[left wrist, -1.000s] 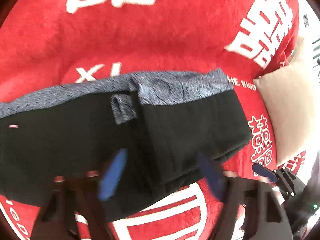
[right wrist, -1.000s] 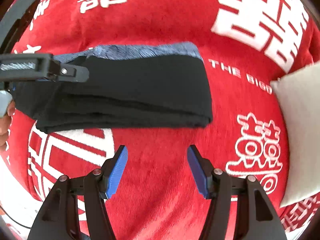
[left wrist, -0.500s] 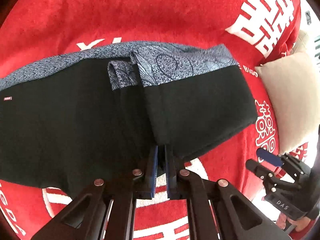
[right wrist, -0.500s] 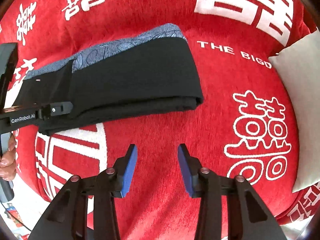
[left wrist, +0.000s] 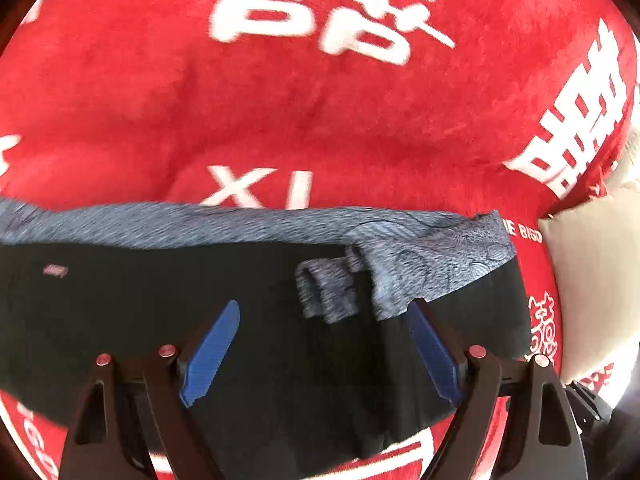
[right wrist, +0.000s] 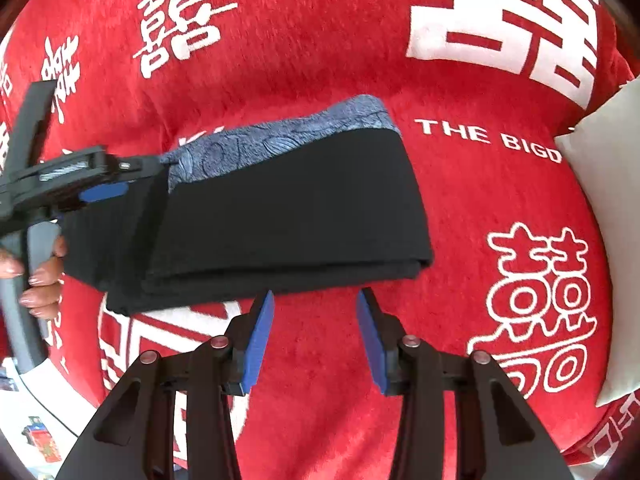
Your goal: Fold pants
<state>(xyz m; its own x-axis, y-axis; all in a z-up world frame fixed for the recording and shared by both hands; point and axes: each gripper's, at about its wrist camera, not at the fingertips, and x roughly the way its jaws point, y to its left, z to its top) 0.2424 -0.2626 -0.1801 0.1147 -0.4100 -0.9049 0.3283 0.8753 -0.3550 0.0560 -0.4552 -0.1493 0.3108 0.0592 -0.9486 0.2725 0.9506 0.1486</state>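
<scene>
Red plush blanket point(right wrist: 320, 60) with white lettering covers the whole surface, and the black pants point(right wrist: 288, 216) lie folded on it with the blue-grey patterned waistband point(left wrist: 420, 248) along the far edge. The left tool point(left wrist: 324, 348) hangs over the middle of the pants; its jaws have just been opening and now stand wide, the cloth below them but pinched by neither pad. The right tool point(right wrist: 316, 332) sits half open over bare blanket, just beside the near folded edge, with nothing in it.

Risks, as I judge them: a loose patterned flap point(left wrist: 324, 292) is bunched at the overlap, so the next fold could trap a lump. The stack looks several layers thick, so a shallow pinch could take only the top one and pull the fold apart. Plush pile may drag the bottom layer.

At the right a pale cushion point(right wrist: 600, 216) lies near the pants' end, limiting room that way. A hand point(right wrist: 40, 272) grips the left tool's handle.
</scene>
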